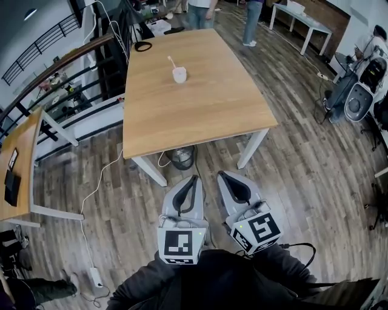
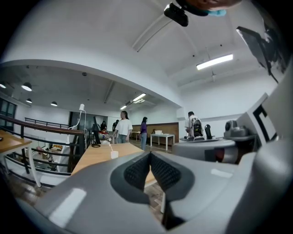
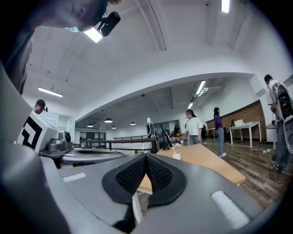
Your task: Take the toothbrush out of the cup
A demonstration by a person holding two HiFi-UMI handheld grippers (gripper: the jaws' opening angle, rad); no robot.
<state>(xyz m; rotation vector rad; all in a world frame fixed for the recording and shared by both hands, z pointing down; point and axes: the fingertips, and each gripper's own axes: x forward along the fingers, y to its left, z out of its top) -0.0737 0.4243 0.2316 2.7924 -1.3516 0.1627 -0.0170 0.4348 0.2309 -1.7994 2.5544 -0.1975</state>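
A small white cup (image 1: 179,74) stands on the far half of a wooden table (image 1: 200,115), with a white toothbrush (image 1: 171,61) leaning out of it toward the back left. The cup also shows small and far off in the left gripper view (image 2: 114,154) and the right gripper view (image 3: 176,156). Both grippers hang side by side over the floor, well short of the table's near edge. My left gripper (image 1: 194,179) is shut with nothing between its pads (image 2: 137,171). My right gripper (image 1: 223,175) is shut and empty too, its pads (image 3: 158,172) pressed together.
A black ring-shaped object (image 1: 143,46) lies at the table's far left corner. Cables and a round device (image 1: 180,158) sit on the floor under the table's near edge. A second wooden desk (image 1: 18,163) stands at the left by a railing. People (image 1: 253,18) stand beyond the table.
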